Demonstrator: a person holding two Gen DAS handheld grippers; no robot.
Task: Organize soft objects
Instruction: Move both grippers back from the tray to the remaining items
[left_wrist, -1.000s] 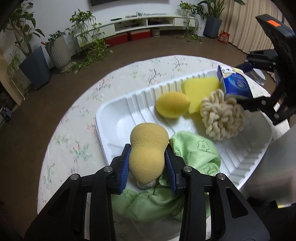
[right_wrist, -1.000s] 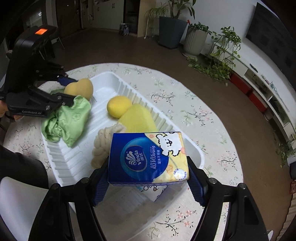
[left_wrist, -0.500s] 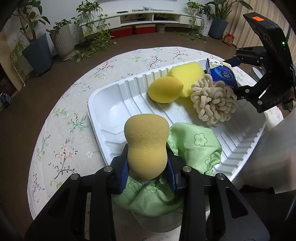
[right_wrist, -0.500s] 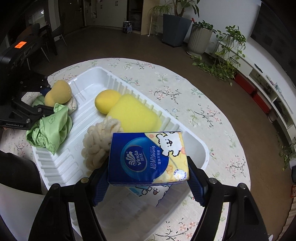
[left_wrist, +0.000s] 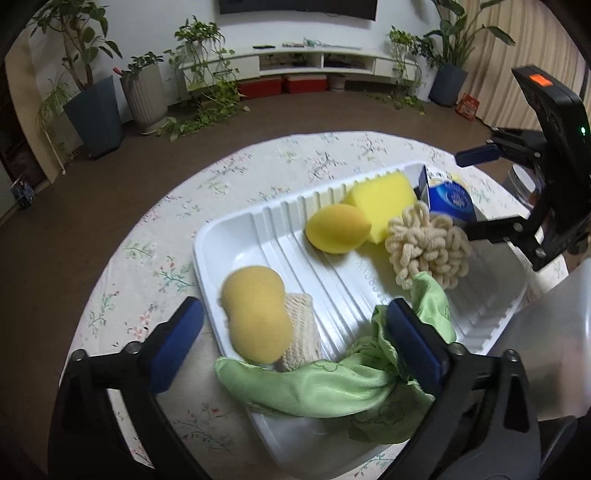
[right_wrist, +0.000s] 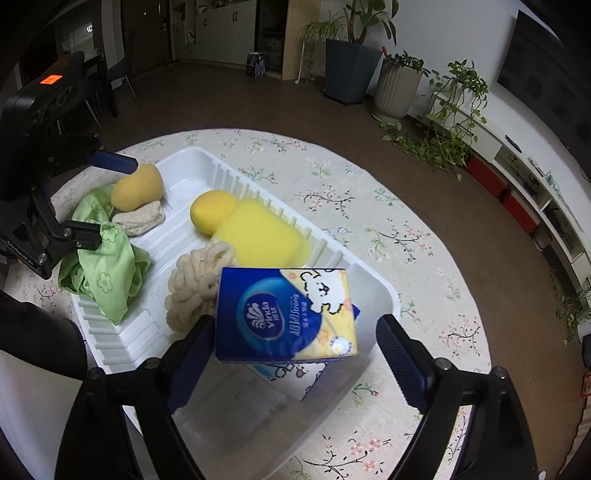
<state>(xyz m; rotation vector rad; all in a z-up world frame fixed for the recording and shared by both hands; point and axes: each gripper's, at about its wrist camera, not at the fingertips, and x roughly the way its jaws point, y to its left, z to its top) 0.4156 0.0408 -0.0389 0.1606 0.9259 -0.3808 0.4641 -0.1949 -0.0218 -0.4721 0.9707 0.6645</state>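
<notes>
My left gripper (left_wrist: 293, 332) is opening wide over the near corner of the white tray (left_wrist: 207, 236). The peanut-shaped orange sponge (left_wrist: 256, 314) lies free between its jaws, on a knitted beige pad (left_wrist: 301, 332). A green cloth (left_wrist: 332, 380) hangs over the tray's near rim. My right gripper (right_wrist: 295, 343) is opening too. The blue tissue pack (right_wrist: 284, 314) sits tilted between its jaws over the tray's other end, and the right pad stands apart from it. An egg-shaped yellow sponge (left_wrist: 338, 229), a yellow block sponge (left_wrist: 380, 195) and a cream loop ball (left_wrist: 428, 251) lie in the tray.
The tray rests on a round table with a floral cloth (left_wrist: 166, 266). A second tissue pack (right_wrist: 288, 369) shows under the blue one. Potted plants (left_wrist: 96, 110) and a low white shelf (left_wrist: 295, 62) stand beyond the table. A white chair back (left_wrist: 561, 350) is at the right.
The left jaws have sprung apart and the orange sponge now lies loose in the tray. The right jaws have widened and the tissue pack has tilted, no longer squeezed.
</notes>
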